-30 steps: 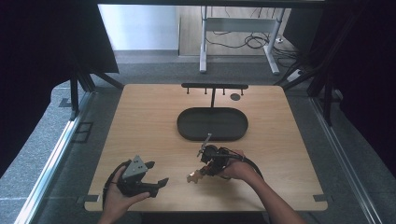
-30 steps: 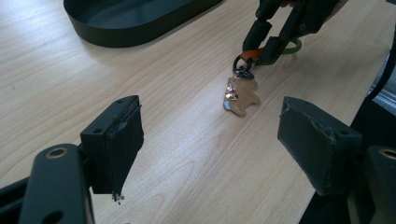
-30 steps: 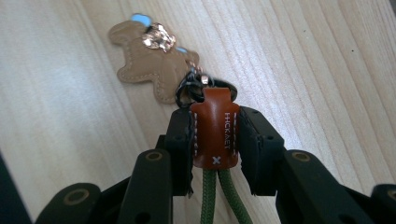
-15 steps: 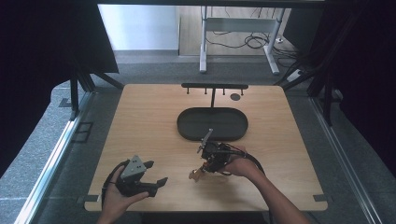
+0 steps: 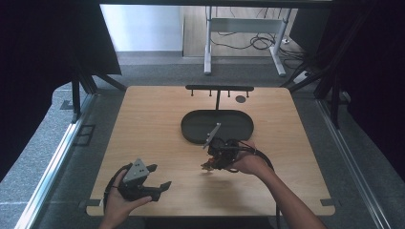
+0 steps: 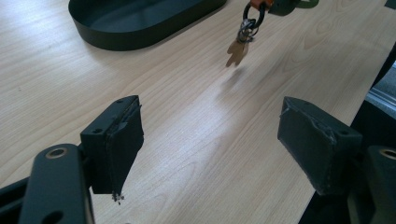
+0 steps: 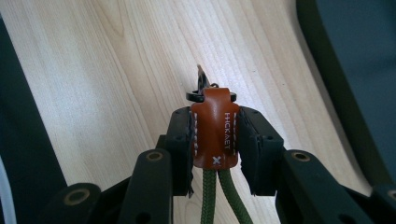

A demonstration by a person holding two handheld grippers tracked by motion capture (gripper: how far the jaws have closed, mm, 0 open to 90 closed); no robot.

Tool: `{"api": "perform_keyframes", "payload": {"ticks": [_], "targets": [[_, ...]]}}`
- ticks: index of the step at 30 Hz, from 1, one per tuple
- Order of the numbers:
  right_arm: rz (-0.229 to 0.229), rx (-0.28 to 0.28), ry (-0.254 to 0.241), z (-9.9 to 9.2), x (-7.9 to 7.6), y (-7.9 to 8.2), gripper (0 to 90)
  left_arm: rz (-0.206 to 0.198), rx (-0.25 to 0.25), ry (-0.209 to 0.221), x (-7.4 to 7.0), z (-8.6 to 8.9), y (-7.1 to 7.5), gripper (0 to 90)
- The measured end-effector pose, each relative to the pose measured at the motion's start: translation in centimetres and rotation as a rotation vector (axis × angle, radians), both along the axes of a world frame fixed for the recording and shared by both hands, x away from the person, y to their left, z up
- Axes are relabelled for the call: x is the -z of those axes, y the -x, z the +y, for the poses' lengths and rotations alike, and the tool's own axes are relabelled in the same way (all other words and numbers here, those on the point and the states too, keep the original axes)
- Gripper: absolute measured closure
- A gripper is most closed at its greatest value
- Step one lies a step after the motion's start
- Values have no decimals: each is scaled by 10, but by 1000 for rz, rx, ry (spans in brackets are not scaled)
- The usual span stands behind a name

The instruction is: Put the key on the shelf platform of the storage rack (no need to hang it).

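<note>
A brown leather key fob (image 7: pixel 215 133) with a green cord (image 7: pixel 210 196) is clamped between the pads of my right gripper (image 7: pixel 215 126), which is shut on it. Its ring and keys (image 6: pixel 240 44) dangle below, clear of the wooden table, casting a shadow on it. In the high view the right gripper (image 5: pixel 213 160) hovers just in front of the dark oval tray (image 5: pixel 191 129). My left gripper (image 5: pixel 159 176) rests at the front left of the table, jaws wide open with nothing between the pads (image 6: pixel 116 140).
The oval tray (image 6: pixel 116 42) lies at the table's middle, and its rim (image 7: pixel 327 70) is close to the held fob. Behind it stands a black rack with pegs (image 5: pixel 217 88), with a small dark disc (image 5: pixel 240 99) beside it.
My right gripper has risen with the key fob, lifting the keys off the table. The left gripper has stayed where it was.
</note>
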State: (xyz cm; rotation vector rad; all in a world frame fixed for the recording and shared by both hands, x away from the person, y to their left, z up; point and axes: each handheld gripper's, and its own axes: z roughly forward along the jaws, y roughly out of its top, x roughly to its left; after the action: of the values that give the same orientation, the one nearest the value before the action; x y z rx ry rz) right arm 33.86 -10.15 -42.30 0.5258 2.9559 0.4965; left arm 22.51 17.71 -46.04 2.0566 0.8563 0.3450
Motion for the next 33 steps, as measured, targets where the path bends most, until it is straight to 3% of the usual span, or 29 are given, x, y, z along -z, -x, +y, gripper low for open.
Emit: {"api": "perform_keyframes", "payload": {"ticks": [20,33], "targets": [[-63,16,-20,-7,-31,-8,668,-1,-1,4,-1,1,0,225],[-70,41,-19,-13,-41,-19,668,-1,2,5,-1,0,0,225]]}}
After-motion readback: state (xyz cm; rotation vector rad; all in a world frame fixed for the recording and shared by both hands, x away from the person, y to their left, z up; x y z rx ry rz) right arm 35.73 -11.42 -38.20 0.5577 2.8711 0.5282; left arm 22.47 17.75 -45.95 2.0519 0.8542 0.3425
